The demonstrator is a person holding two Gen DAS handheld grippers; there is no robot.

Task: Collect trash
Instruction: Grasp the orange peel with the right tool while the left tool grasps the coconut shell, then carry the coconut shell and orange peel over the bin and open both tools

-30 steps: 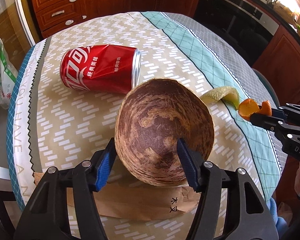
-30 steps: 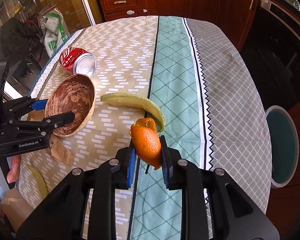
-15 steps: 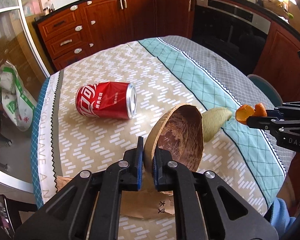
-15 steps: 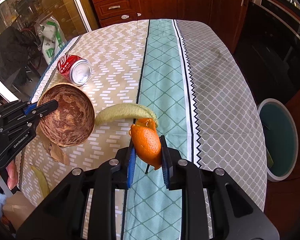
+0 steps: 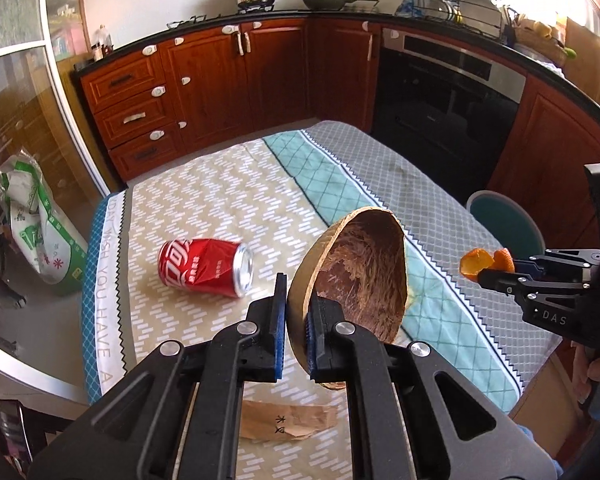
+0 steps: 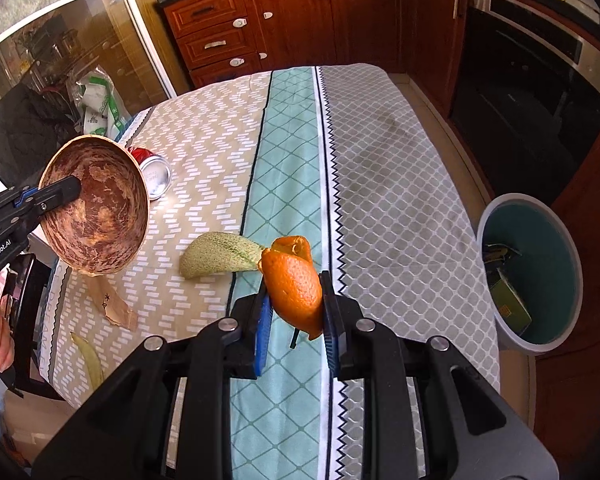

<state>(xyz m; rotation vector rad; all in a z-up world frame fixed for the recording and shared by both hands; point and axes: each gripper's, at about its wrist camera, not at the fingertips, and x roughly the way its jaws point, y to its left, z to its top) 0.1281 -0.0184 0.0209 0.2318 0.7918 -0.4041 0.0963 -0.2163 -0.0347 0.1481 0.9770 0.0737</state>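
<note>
On the far left of the table (image 6: 380, 128), beyond its edge, a green-and-white plastic bag (image 5: 36, 216) sits on the floor. Red soda can (image 5: 204, 266) lies on its side on the tan part of the cloth. Left gripper (image 5: 297, 314) is nearly closed, pads pinching the rim of the coconut shell half (image 5: 360, 272), which is off the table and tilted, hollow side facing right. Brown paper scrap (image 6: 112, 300) lies flat below it. Melon rind (image 6: 220, 254) rests on the cloth near the teal stripe. Right gripper (image 6: 294, 308) is clamped partway on an orange peel (image 6: 294, 280), held above the table. Trash bin (image 6: 534, 272) stands on the floor off the right edge, some rubbish inside.
</note>
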